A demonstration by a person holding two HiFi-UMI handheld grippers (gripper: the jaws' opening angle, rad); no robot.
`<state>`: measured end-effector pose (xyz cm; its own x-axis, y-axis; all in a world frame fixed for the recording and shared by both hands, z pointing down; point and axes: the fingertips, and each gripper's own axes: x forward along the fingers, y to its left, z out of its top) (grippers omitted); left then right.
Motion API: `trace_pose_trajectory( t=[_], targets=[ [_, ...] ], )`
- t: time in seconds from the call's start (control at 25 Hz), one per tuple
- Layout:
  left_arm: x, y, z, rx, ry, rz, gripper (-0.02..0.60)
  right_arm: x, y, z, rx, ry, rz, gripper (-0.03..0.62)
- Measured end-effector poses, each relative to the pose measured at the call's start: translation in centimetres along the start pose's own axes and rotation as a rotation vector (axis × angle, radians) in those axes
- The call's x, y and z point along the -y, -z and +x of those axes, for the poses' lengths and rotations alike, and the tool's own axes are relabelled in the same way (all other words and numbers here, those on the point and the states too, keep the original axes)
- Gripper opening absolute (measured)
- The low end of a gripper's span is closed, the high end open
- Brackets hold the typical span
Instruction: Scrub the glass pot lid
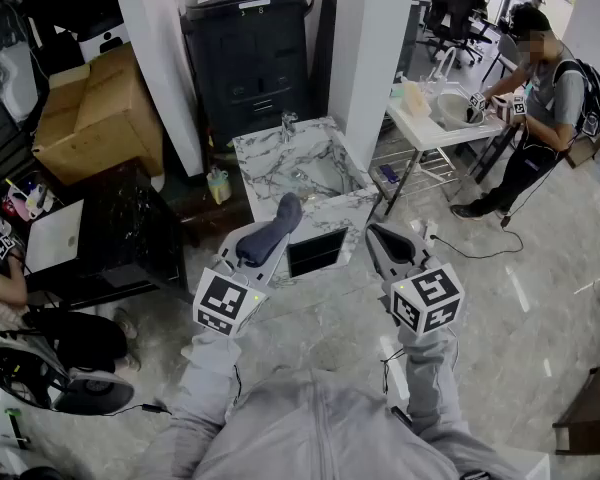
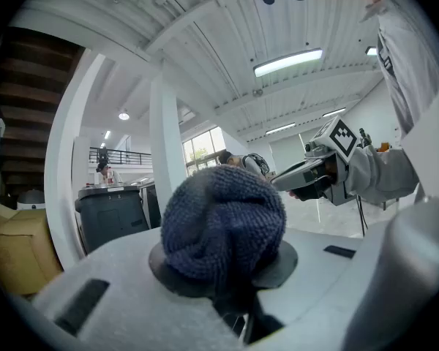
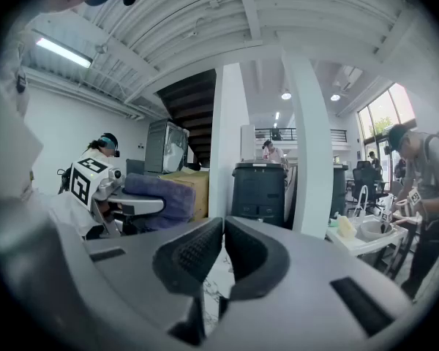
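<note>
My left gripper is shut on a dark blue cloth, held up in the air over the floor. In the left gripper view the bunched cloth fills the space between the jaws and hides the fingertips. My right gripper is beside it at the same height, shut, its ribbed pads pressed together with nothing between them. Both point toward a marble sink counter just ahead. I cannot make out a glass pot lid in any view; the basin's contents are unclear.
A white pillar stands right of the counter and a black bin behind it. A cardboard box and a black table lie left. Another person works at a white sink table at the right. A cable crosses the floor.
</note>
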<state>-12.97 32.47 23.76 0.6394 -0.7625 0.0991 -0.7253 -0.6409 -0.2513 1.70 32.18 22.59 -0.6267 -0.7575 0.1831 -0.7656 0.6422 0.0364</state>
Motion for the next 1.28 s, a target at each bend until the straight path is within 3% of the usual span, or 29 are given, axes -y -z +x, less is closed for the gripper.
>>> trace_pose_trajectory(
  t=[0.48, 0.68, 1.04, 1.28],
  targets=[
    [1.6, -1.0, 0.4, -0.005, -0.024, 0.009, 0.084, 1.9, 0.0, -1.5, 0.045, 0.022, 0.02, 0.035],
    [2.8, -1.3, 0.8, -0.009, -0.043, 0.014, 0.086, 1.9, -0.9, -2.6, 0.106, -0.06, 0.07, 0.035],
    [5.3, -1.1, 1.5, -0.035, -0.081, 0.007, 0.086, 3.1, 1.2, -3.8, 0.053, -0.117, 0.029, 0.034],
    [5.4, -1.1, 3.0, -0.04, -0.084, 0.007, 0.086, 5.0, 1.5, -3.9, 0.059, -0.096, 0.023, 0.031]
  ],
)
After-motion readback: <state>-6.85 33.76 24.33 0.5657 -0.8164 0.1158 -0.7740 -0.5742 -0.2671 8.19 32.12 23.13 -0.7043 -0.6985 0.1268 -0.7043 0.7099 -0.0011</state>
